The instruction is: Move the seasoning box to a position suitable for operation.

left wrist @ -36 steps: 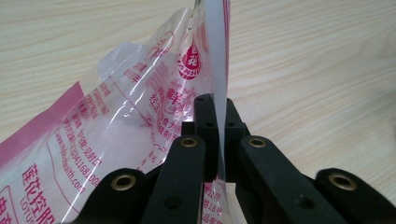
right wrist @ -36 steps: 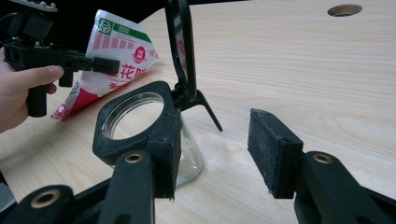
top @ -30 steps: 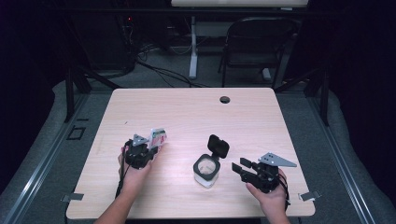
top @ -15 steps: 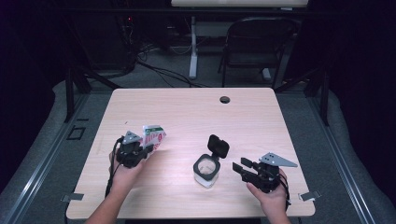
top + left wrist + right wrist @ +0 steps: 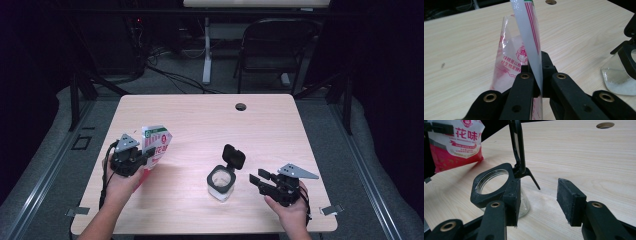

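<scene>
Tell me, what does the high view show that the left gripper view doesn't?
High view alone: the right gripper with jaws open beside the jar, both forearms, a chair behind the table. Left gripper view alone: its jaws pinching the sealed edge of the packet, and white grains in the jar's bottom. Both share the packet, the glass jar with its lid flipped up, the wooden table and its round hole.
</scene>
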Available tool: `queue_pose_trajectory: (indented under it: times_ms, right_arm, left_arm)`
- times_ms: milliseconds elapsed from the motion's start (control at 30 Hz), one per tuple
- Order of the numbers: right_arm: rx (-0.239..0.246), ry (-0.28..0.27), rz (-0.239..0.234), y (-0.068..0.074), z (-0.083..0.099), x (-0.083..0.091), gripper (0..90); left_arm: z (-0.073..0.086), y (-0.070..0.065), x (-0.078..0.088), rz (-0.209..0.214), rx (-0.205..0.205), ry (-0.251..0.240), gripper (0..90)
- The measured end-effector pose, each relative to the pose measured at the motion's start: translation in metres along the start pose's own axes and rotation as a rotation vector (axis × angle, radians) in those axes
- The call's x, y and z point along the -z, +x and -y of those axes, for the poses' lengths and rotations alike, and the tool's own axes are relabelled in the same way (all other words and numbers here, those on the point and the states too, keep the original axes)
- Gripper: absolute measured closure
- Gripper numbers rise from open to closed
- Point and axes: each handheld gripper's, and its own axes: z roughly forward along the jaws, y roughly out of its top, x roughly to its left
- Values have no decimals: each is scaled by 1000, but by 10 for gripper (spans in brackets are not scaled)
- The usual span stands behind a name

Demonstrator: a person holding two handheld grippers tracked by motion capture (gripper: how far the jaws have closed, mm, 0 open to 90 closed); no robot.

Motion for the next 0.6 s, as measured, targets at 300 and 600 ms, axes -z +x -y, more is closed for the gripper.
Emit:
queue_pose_trajectory:
  times_ms: [300,600]
  right_arm:
    - [-4,-2,2,-1,0,1,542]
    - [-11,-10,4,-2,0,2,542]
  left_arm:
    - [-16,0,19,12,-22,-44,900]
    - [-20,-17,10,78,-60,-40,900]
